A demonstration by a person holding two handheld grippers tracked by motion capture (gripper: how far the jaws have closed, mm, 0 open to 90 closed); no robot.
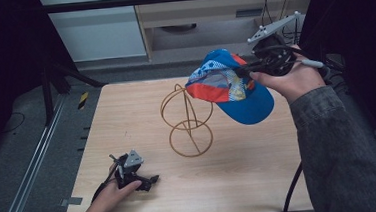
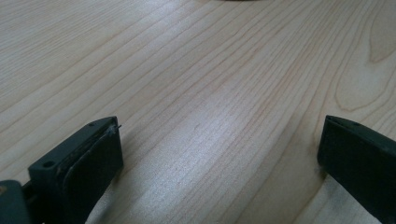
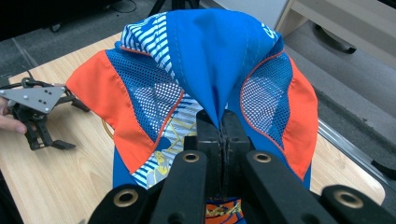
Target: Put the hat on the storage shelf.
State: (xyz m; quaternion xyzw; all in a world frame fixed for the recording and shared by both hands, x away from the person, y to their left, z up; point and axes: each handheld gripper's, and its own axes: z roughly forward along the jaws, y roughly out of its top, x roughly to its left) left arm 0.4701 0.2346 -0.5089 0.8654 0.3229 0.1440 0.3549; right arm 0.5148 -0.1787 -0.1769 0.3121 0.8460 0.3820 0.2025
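Note:
A blue, orange and white mesh cap (image 1: 229, 83) hangs in the air above the right side of the wooden table (image 1: 126, 115). My right gripper (image 1: 249, 69) is shut on the cap's crown fabric; in the right gripper view the jaws pinch a fold of blue cloth (image 3: 219, 123), and the cap (image 3: 154, 93) spreads out beyond them. A tan wire hat stand (image 1: 188, 120) rises from the table's middle, just left of and below the cap. My left gripper (image 1: 148, 181) rests near the front left of the table, jaws open (image 2: 219, 154) over bare wood.
The table's far edge meets a floor strip and a pale cabinet (image 1: 210, 19). Dark stands and a metal rail (image 1: 30, 167) run along the left. The left gripper (image 3: 39, 116) lies far off in the right gripper view.

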